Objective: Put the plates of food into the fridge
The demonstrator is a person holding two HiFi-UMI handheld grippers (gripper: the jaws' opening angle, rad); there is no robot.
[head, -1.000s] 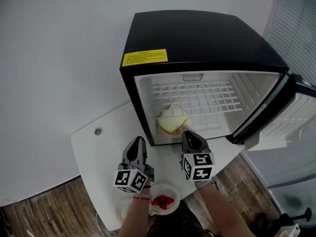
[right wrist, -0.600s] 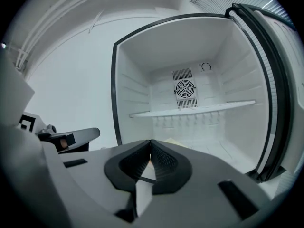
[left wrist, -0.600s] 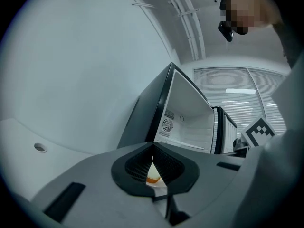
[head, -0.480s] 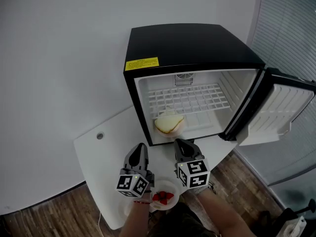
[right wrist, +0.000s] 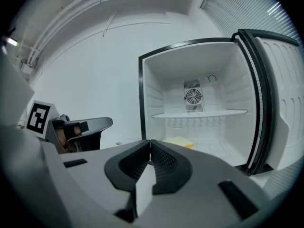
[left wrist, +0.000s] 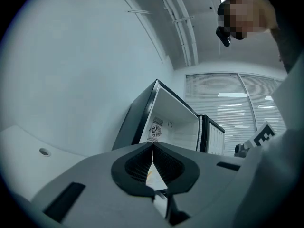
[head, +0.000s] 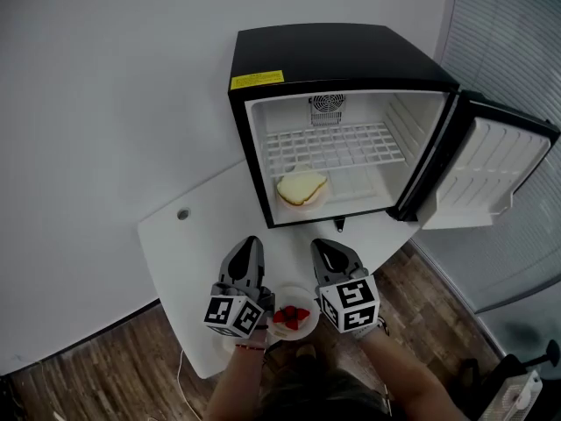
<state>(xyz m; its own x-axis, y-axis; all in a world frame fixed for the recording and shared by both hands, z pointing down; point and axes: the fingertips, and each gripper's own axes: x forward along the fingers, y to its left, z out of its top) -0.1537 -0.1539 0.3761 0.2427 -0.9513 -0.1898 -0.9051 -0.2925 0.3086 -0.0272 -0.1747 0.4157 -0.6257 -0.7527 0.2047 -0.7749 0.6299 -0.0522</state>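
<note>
Plate of strawberries (head: pixel 299 332): round, lying flat, no long axis; sits at the white table's (head: pixel 193 253) near edge, between the two grippers. Left gripper (head: pixel 252 242) and right gripper (head: pixel 318 245): jaws pressed together, empty, both aimed at the open fridge (head: pixel 342 51). Fridge floor, left: sandwich plate (head: pixel 304 204), sandwich (head: pixel 301 187) lying crosswise.

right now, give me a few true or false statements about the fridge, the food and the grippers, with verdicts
1. The fridge door is open. True.
2. The sandwich sits on the table. False: it is inside the fridge, under the wire shelf.
3. The strawberry plate is on the table between the left gripper and the right gripper. True.
4. The right gripper's jaws stand wide apart. False: they are together.
</note>
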